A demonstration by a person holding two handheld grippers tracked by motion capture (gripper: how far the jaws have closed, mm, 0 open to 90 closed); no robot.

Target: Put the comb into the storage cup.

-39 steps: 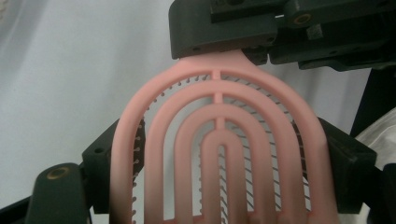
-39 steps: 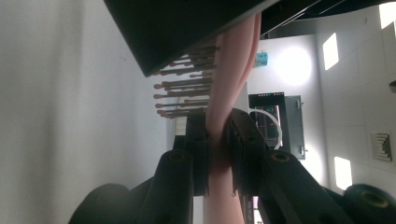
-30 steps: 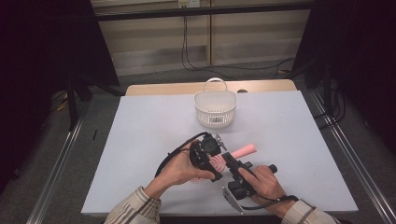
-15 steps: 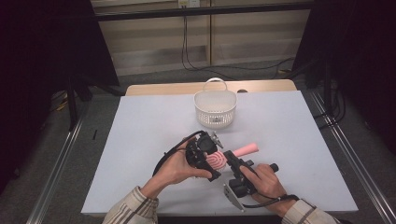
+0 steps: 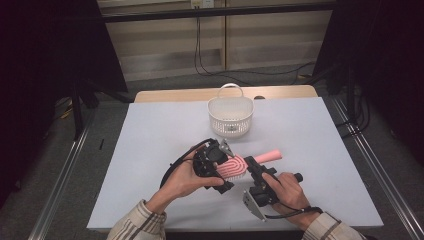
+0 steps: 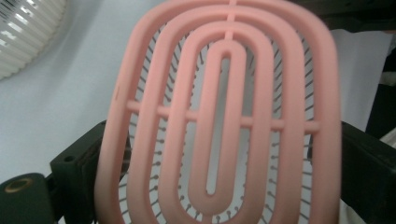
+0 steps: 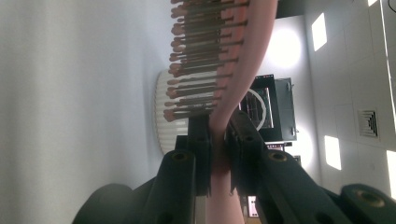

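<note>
Brush (image 5: 235, 167), pink, vented paddle type, held off the table (image 5: 150, 150) between both grippers, near the front-centre, basket (image 5: 230, 116) well behind it. Right gripper (image 5: 256, 163) is pressed tight on the brush neck, where handle meets head; right gripper view shows both jaws clamped on the pink stem (image 7: 219, 140) with the bristles (image 7: 196, 56) fanning out to one side. Left gripper (image 5: 222, 165) sits at the brush head; its jaws have just been opening and now stand spread, the head (image 6: 224, 116) between them, black jaws showing at either edge of it. Whether the pads still brush the rim I cannot tell; it reads as let go, not pinched. Step looks like a handover, left to right, with the basket the likely drop spot. To do it well: keep the right grip firm and steady while the left backs straight off along its own line, so the spread jaws clear the wide head without snagging the ribs or bristles. Grip is on a narrow stem with a heavy head hanging out, so the brush may pivot; move slowly, keep the head level. Then carry over the basket rim and lower in before releasing.
</note>
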